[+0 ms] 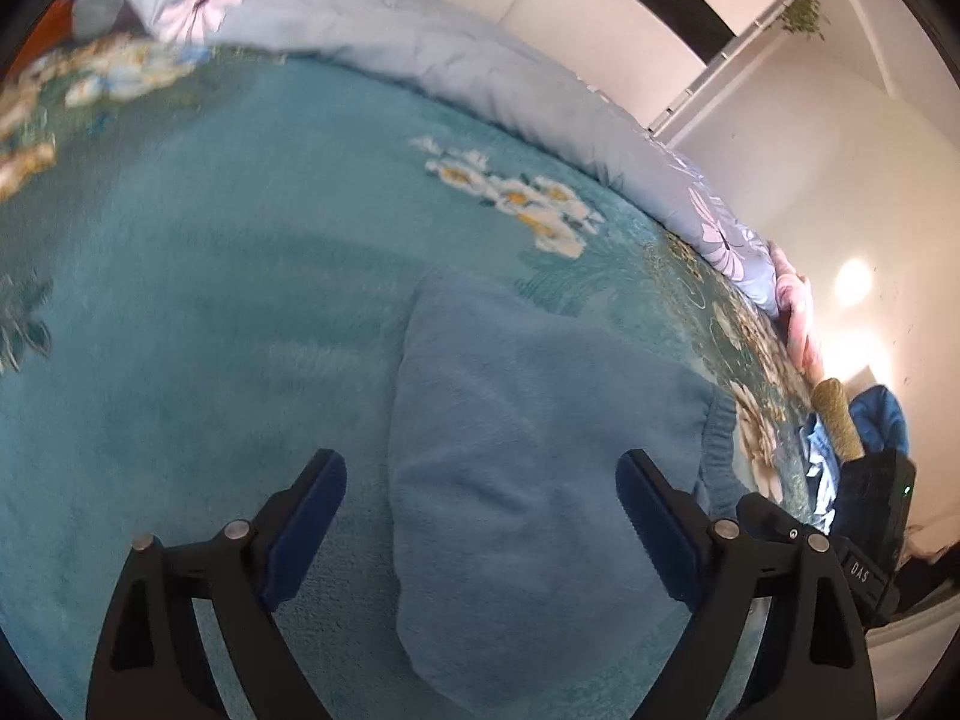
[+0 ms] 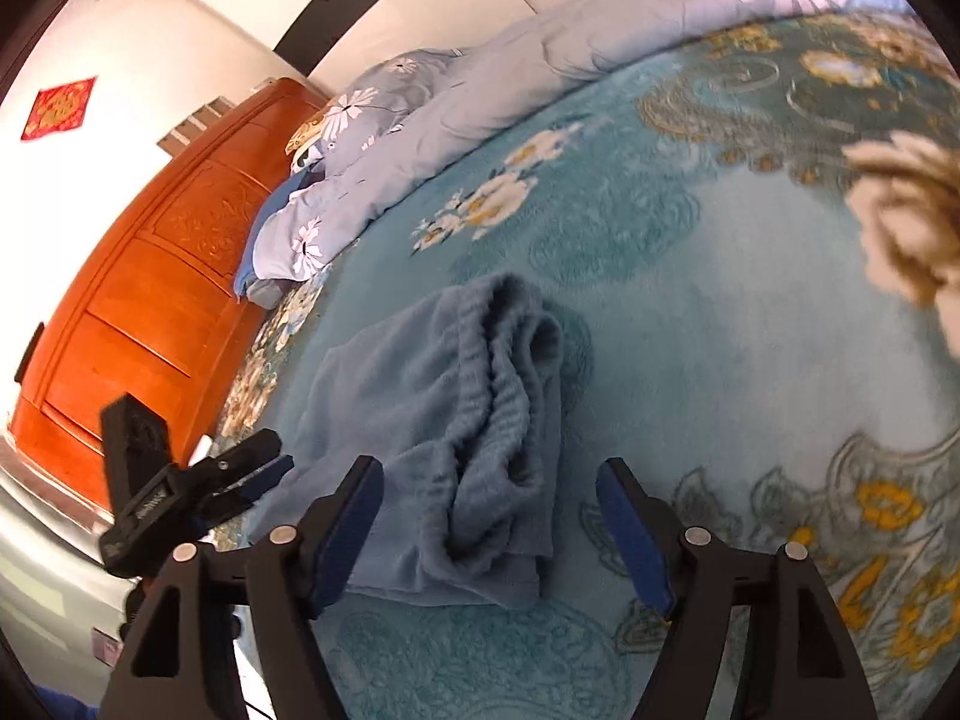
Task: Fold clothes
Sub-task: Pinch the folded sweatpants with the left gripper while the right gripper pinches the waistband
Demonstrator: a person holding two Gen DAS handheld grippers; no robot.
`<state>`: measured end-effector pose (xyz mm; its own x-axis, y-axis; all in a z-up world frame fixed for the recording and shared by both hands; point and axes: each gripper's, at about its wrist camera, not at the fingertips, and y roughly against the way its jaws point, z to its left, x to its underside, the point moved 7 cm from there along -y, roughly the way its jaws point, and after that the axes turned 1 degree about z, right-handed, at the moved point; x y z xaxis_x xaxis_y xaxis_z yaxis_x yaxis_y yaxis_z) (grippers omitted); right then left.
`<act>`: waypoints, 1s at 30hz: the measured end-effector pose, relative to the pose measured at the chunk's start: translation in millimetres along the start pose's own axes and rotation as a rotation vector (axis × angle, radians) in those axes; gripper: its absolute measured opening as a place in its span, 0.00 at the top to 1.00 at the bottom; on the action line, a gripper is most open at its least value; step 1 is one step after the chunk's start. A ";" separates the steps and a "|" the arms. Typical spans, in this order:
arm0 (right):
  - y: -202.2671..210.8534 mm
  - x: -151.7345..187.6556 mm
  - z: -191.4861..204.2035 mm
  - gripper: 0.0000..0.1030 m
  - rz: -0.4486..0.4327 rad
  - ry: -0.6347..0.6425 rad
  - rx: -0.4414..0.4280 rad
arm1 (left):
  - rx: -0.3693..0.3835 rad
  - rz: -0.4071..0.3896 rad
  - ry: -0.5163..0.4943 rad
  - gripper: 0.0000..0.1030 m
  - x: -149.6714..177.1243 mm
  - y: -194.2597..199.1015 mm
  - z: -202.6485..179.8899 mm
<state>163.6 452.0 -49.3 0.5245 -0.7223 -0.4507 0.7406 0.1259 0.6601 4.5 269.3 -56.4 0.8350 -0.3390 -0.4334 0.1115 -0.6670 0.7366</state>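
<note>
A blue fleece garment (image 1: 540, 450) with an elastic waistband lies folded on the teal flowered bed blanket (image 1: 210, 300). My left gripper (image 1: 480, 480) is open and empty just above its near part, one finger on each side. In the right wrist view the same garment (image 2: 444, 420) lies bunched, its waistband up. My right gripper (image 2: 489, 492) is open and empty, close over the garment's near edge. The left gripper (image 2: 258, 474) shows at the garment's left edge, jaws parted.
A rolled lilac flowered quilt (image 1: 480, 78) runs along the far side of the bed. An orange wooden headboard (image 2: 138, 300) stands at the left in the right wrist view. White walls lie beyond. The bed edge (image 1: 798, 420) drops off at the right.
</note>
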 end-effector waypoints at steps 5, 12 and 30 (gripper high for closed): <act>-10.3 3.0 -3.4 0.24 0.011 -0.039 -0.013 | 0.035 0.041 0.029 0.10 2.2 -12.7 5.5; -20.5 -0.1 3.9 0.17 0.012 -0.041 -0.001 | 0.011 0.056 -0.028 0.10 1.1 -23.2 -3.6; -21.4 -7.0 10.1 0.71 0.052 -0.100 0.022 | -0.011 0.002 0.041 0.59 10.0 -11.0 -2.9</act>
<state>139.9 447.5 -54.2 0.5168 -0.7797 -0.3537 0.7033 0.1510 0.6947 13.1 275.2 -67.3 0.8566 -0.3125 -0.4106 0.1156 -0.6593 0.7430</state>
